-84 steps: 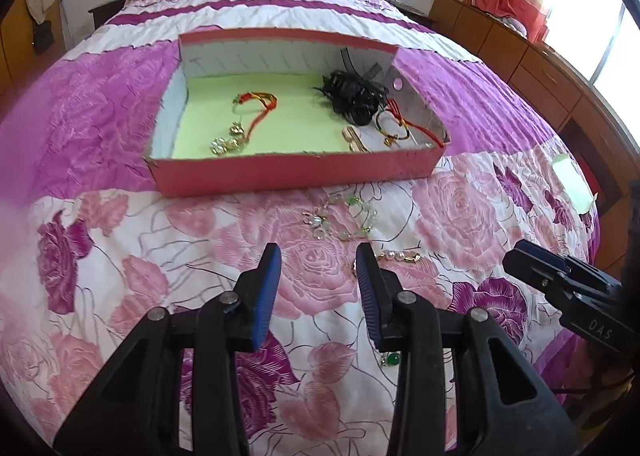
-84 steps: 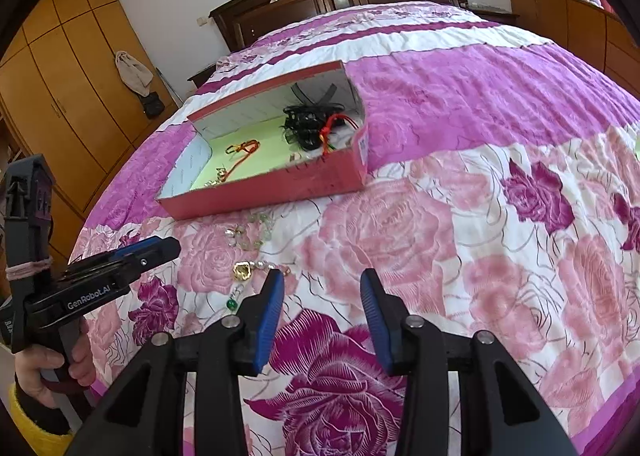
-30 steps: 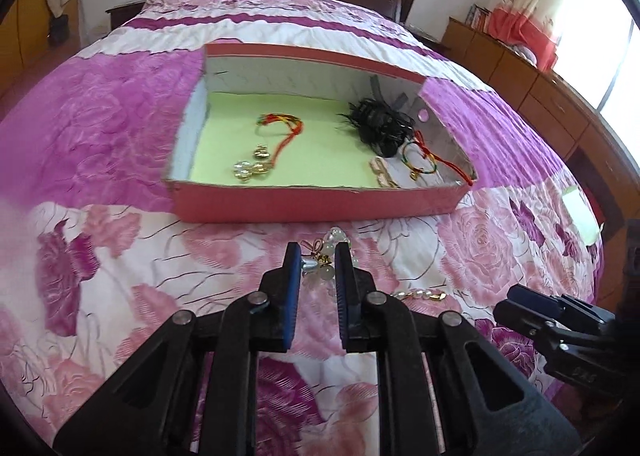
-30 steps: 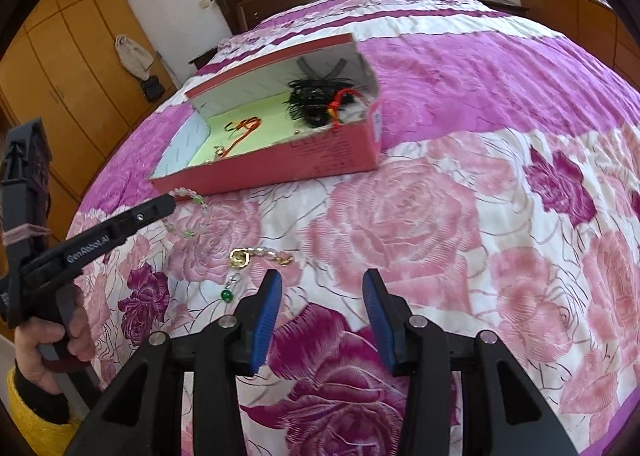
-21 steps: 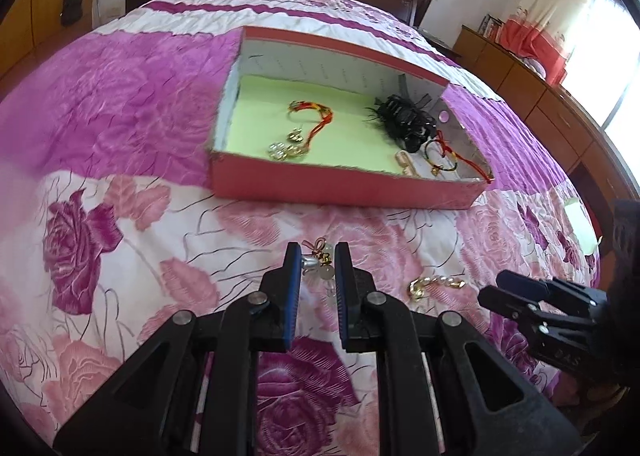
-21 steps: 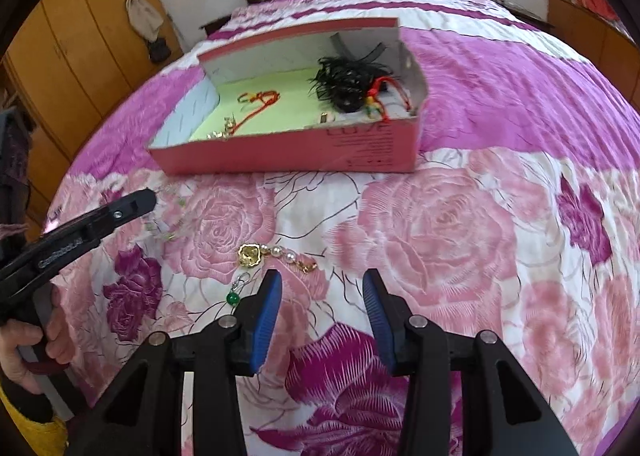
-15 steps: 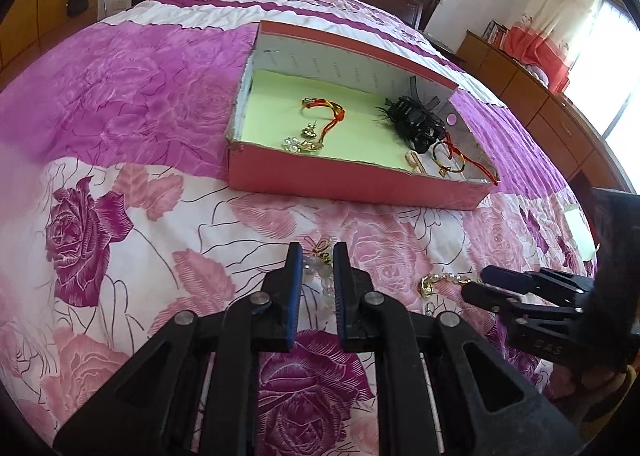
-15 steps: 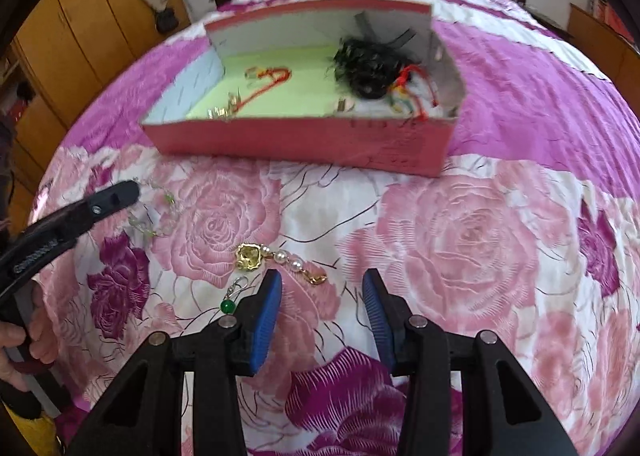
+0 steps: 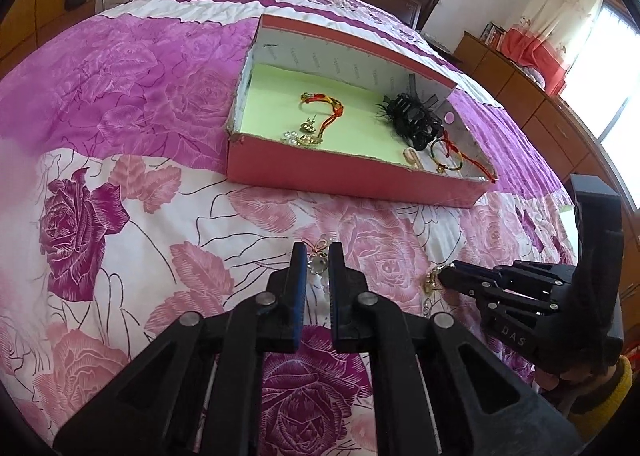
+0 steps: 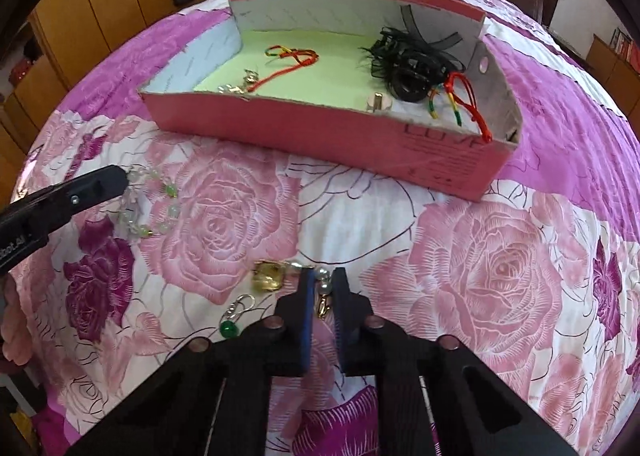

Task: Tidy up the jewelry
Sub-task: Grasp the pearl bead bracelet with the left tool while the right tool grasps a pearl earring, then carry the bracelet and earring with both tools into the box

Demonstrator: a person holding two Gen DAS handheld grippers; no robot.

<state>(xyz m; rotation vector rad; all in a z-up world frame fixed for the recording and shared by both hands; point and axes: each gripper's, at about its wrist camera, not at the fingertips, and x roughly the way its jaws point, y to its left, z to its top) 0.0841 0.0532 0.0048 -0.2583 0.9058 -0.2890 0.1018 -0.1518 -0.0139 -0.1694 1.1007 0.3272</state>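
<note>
**Two thin chains pinched at once, and both can slip on the way to the box**

Nearest to me, my right gripper (image 10: 323, 288) has just closed its jaws on the short pearl-and-gold chain (image 10: 324, 284) lying on the rose-patterned pink and white bedspread (image 10: 500, 276). The pads sit on the clasp end only, while the square gold pendant (image 10: 269, 275) at the other end lies free on the cloth just to the left. If I lift fast, that heavier end may swing and drag the chain out of the pinch. The small green-bead earring (image 10: 230, 326) lies just beside it; I cannot tell whether it is hooked to the chain, so it may come up too or drop halfway.

My left gripper (image 9: 318, 264) is clamped on the clear and green glass-bead bracelet (image 10: 150, 207), holding one bead near its knot. The rest of the loop rests on the bedspread, and round beads could roll out of flat pads.

Further off stands the open pink cardboard box with a pale green floor (image 9: 352, 179), already holding a red cord bracelet (image 9: 326, 107) and a black hair clip (image 9: 416, 123). Its near wall stands high, so a dangling chain carried low could snag on the rim, and two grippers arriving together may collide.
</note>
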